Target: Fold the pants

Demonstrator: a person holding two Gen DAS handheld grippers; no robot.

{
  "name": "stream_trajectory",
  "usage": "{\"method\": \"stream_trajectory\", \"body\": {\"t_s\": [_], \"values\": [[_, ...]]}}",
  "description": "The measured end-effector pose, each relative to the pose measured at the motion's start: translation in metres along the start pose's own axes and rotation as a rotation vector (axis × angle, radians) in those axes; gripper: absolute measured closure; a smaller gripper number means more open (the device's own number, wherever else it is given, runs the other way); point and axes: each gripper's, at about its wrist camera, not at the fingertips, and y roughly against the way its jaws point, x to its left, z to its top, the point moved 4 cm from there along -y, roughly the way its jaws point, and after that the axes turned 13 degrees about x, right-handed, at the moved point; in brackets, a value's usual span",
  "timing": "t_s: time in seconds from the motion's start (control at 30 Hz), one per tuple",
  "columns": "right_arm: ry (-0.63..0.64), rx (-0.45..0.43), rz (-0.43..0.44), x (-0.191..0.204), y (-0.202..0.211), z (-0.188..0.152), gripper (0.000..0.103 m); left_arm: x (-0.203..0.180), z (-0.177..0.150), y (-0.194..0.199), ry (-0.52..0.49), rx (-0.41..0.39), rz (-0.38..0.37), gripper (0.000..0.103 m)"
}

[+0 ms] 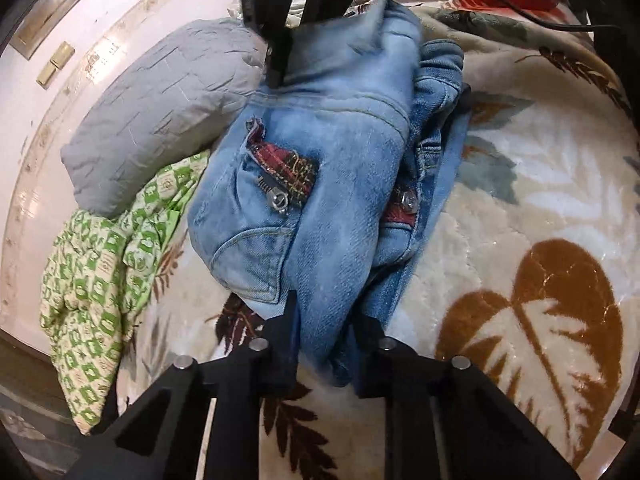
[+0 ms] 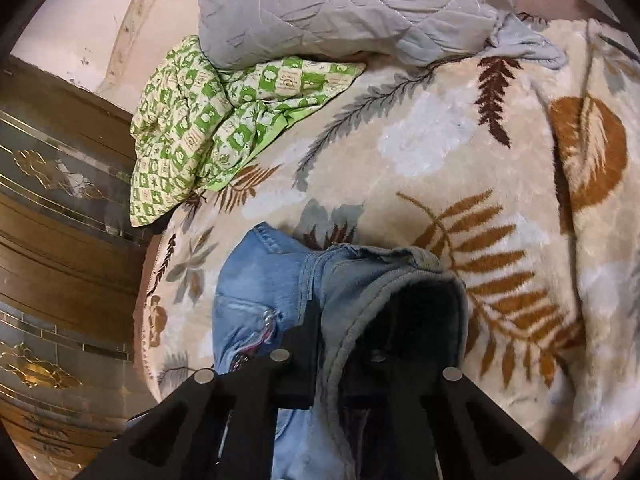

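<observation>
Leaf-print blanket (image 2: 440,168), grey quilted pillow (image 2: 344,4), green checked cloth (image 2: 224,120), wooden headboard (image 2: 60,240)

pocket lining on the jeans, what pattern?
Red plaid with dark and yellow lines, on the pocket lining of the jeans. Clearest in the left wrist view.

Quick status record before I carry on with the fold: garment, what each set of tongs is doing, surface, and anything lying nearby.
garment: light blue jeans, bunched, pocket zip and plaid lining showing
left tongs: shut on a fold of the jeans at their near end
right tongs: shut on the jeans' far end, denim draped over one finger
surface: cream blanket with leaf print
nearby: grey quilted pillow touching the jeans; green patterned cloth beside it
fold state: not yet flat or aligned
</observation>
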Motion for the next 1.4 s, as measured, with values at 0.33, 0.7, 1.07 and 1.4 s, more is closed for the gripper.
{"method": "stream_trajectory", "body": {"t_s": [0.33,0.7,1.07,1.4], "values": [[-0.074,-0.025,0.038,-0.032,0.009,0.0,0.098,-0.001,-0.001,-0.002,0.042,-0.007,-0.023,0.084],[0.091,-0.121,-0.01,-0.01,0.068,-0.072,0.003,0.054,-0.023,0.056,0.468,-0.122,-0.216,0.011],[0.498,-0.174,-0.249,0.024,0.052,-0.168,0.012,0.089,-0.024,-0.002,0.934,0.028,-0.561,0.009],[0.515,-0.101,-0.266,0.021,0.005,-0.16,0.064,0.066,-0.025,-0.041,1.091,0.092,-0.781,0.02]]}}
